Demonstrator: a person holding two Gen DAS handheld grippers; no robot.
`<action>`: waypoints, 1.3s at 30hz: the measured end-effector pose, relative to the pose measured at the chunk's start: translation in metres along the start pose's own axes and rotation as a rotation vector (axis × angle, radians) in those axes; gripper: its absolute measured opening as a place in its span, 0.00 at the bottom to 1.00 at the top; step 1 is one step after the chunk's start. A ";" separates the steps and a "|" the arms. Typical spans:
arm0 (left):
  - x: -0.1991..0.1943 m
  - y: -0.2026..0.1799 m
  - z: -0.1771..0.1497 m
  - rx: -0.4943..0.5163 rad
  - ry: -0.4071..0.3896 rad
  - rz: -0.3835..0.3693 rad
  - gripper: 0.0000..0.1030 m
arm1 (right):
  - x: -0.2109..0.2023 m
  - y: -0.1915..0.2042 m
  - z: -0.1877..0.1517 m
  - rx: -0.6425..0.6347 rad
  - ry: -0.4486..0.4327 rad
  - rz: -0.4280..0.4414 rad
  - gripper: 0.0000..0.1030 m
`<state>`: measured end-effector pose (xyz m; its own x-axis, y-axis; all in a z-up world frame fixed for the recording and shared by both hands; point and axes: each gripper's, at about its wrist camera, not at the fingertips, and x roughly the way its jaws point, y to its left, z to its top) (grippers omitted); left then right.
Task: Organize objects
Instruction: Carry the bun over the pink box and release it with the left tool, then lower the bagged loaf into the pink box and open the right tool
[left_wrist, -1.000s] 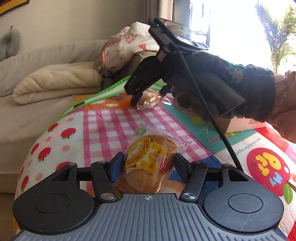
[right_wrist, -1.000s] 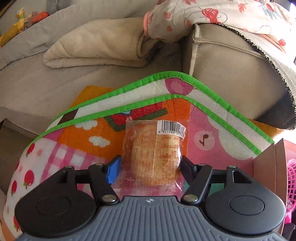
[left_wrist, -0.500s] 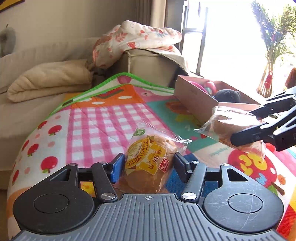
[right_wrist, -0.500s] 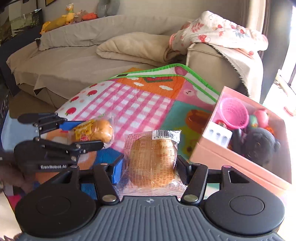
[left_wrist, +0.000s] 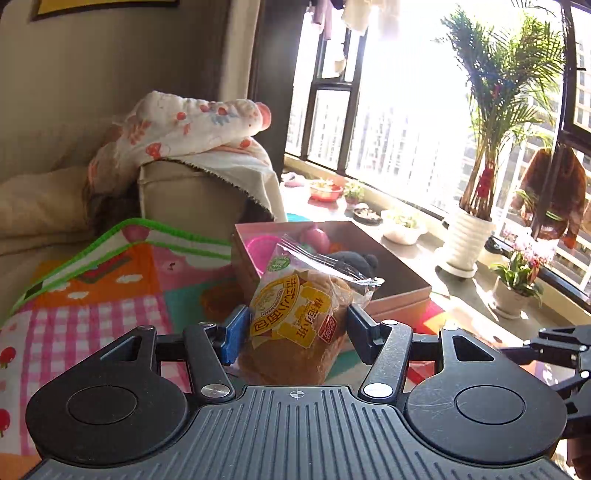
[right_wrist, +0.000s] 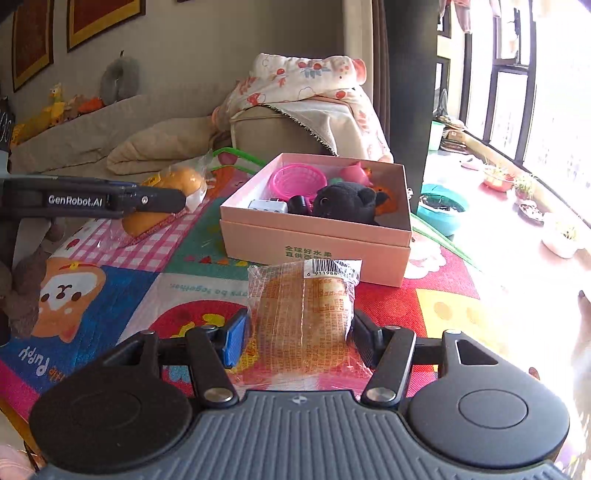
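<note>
Sunlit living room: sofa (right_wrist: 92, 125) behind, window (left_wrist: 406, 110) and palm (left_wrist: 495, 110) to one side, play mat (right_wrist: 122, 280) spread as work surface. Pink box (right_wrist: 317, 236) resting on mat, open, holding pink basket (right_wrist: 297, 179), black plush (right_wrist: 351, 201) and other toys. Left gripper (left_wrist: 293, 330) clamped on yellow-label bun (left_wrist: 295, 325), raised off mat, box directly behind it. Right gripper (right_wrist: 295, 341) clamped on clear-wrapped bun (right_wrist: 301, 325), barcode end forward, held above mat just short of box front wall. Left gripper also visible in right view, at left, beside box.
</note>
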<state>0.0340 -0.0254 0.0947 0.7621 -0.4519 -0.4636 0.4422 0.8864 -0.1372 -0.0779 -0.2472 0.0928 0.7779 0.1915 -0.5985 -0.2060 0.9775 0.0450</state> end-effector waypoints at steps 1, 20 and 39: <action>0.007 -0.002 0.009 -0.020 -0.010 -0.002 0.61 | -0.001 -0.005 -0.001 0.013 -0.006 -0.006 0.57; 0.111 -0.005 0.040 -0.238 0.045 -0.047 0.61 | 0.016 -0.040 -0.020 0.108 0.002 -0.012 0.57; 0.094 -0.029 0.035 -0.014 0.025 -0.067 0.58 | 0.022 -0.033 -0.020 0.088 0.010 -0.011 0.57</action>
<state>0.1090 -0.0970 0.0859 0.7189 -0.5077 -0.4747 0.4851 0.8556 -0.1805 -0.0658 -0.2767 0.0621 0.7736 0.1800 -0.6076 -0.1441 0.9837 0.1080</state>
